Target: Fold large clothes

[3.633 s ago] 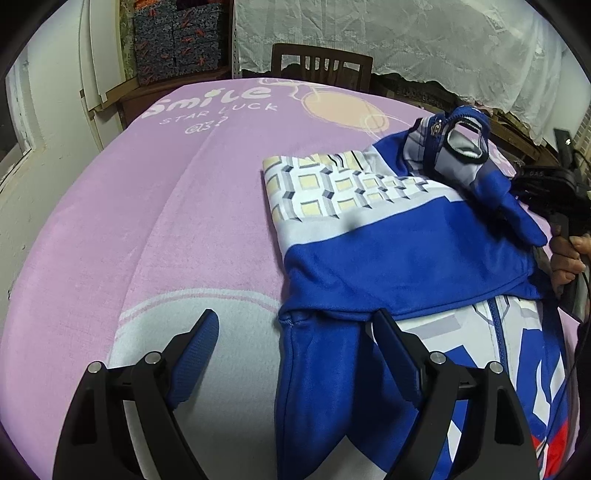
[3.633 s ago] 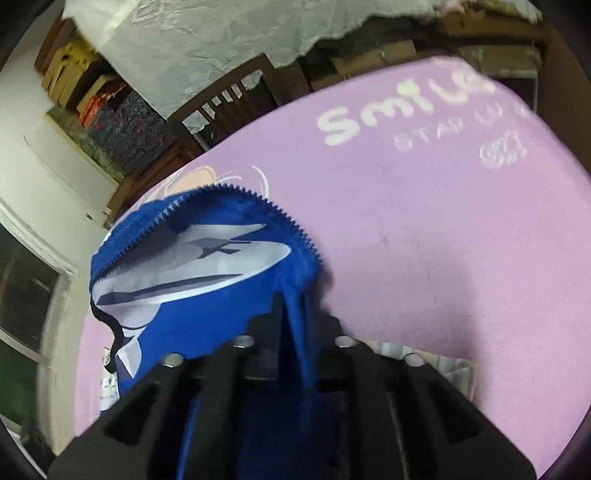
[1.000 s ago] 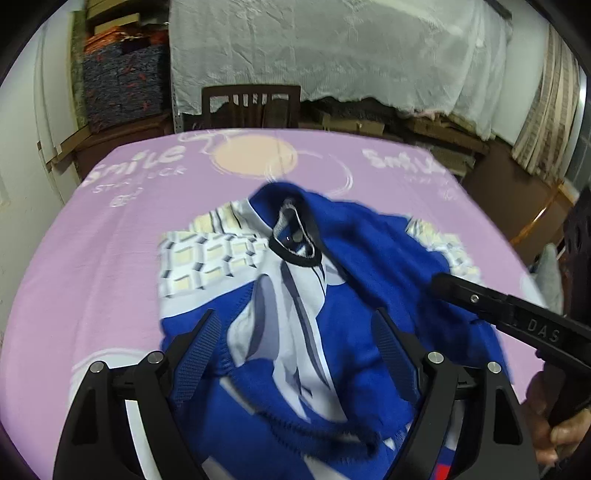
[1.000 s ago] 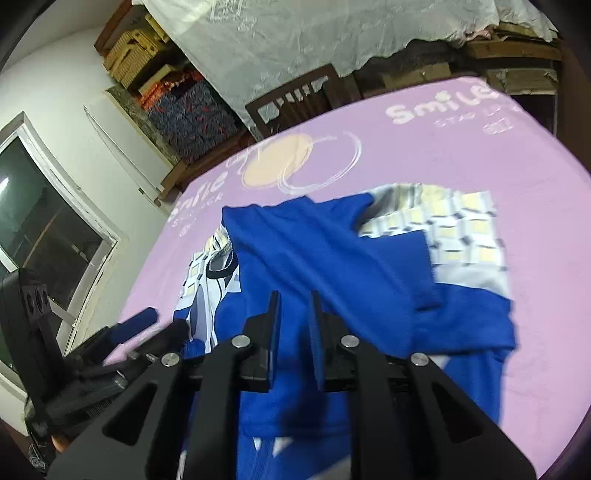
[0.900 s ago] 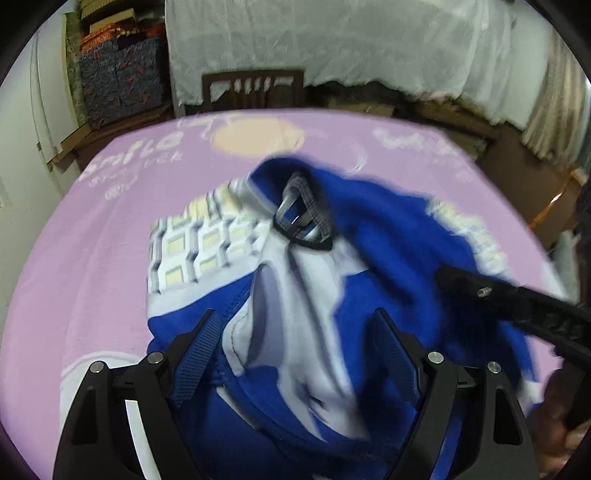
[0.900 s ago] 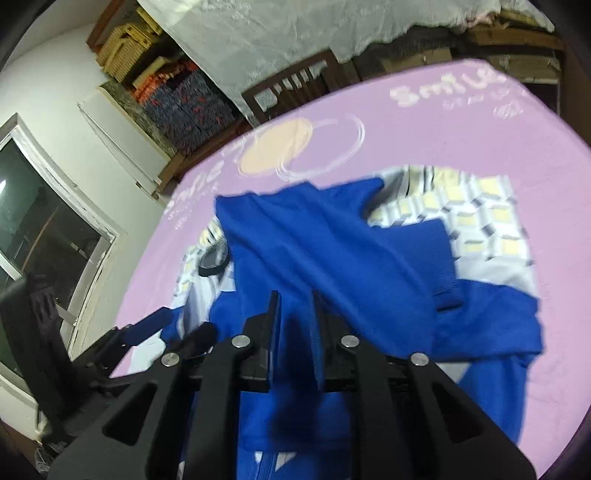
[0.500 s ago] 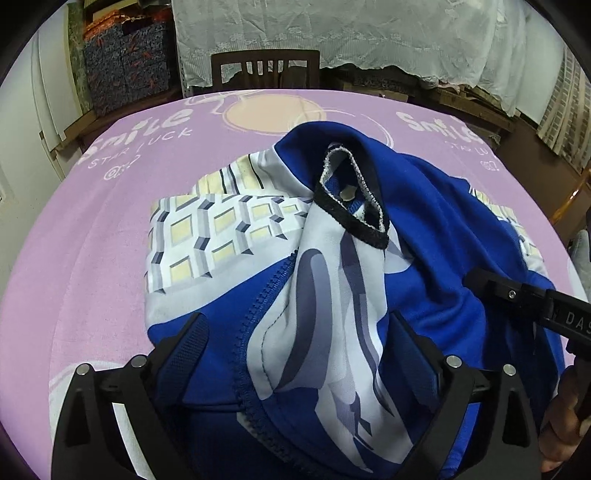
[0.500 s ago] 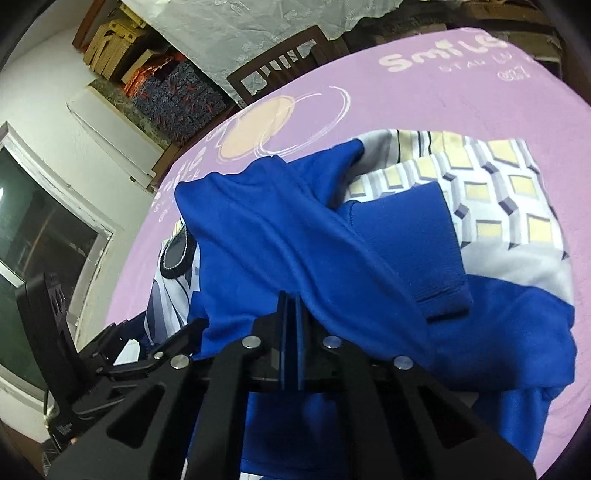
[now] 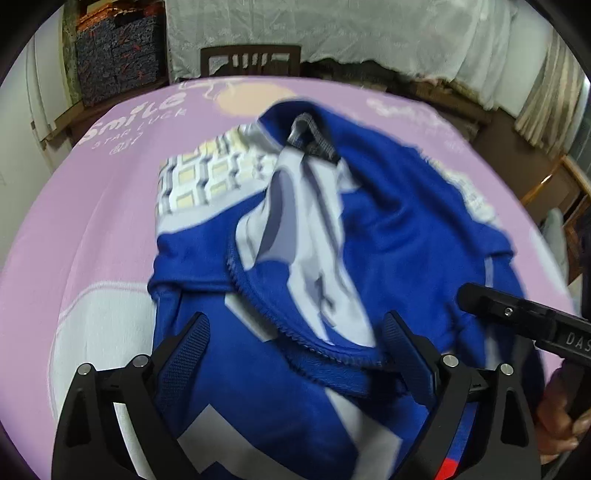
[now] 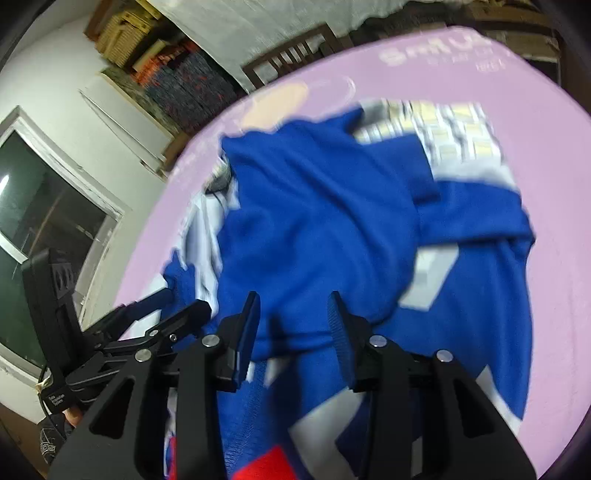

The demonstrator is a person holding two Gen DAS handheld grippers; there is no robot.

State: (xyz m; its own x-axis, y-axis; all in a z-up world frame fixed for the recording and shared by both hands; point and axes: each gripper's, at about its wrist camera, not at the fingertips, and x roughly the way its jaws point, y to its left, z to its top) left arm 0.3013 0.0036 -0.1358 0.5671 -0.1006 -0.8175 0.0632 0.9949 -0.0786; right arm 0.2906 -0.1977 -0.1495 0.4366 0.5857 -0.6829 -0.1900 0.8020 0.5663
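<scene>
A large blue jacket (image 9: 399, 229) with white and grey panels and a yellow-checked part lies folded over itself on the pink table cover (image 9: 92, 221). Its zipper edge (image 9: 266, 306) and dark collar (image 9: 314, 144) face up. My left gripper (image 9: 295, 336) is open, its fingers on either side of the near fold, holding nothing. My right gripper (image 10: 291, 321) is open just above the blue cloth (image 10: 314, 214), and it also shows at the right of the left wrist view (image 9: 517, 317).
The pink cover (image 10: 546, 184) has white lettering (image 9: 136, 118) and a peach circle at the far side. A wooden chair (image 9: 251, 59) stands behind the table. Stacked boxes (image 9: 118, 44) and a white draped sheet (image 9: 369, 33) line the back wall.
My right gripper was shut on the blue cloth and has opened, letting it go. The folded-over jacket top has dropped onto the lower part. My left gripper stayed open.
</scene>
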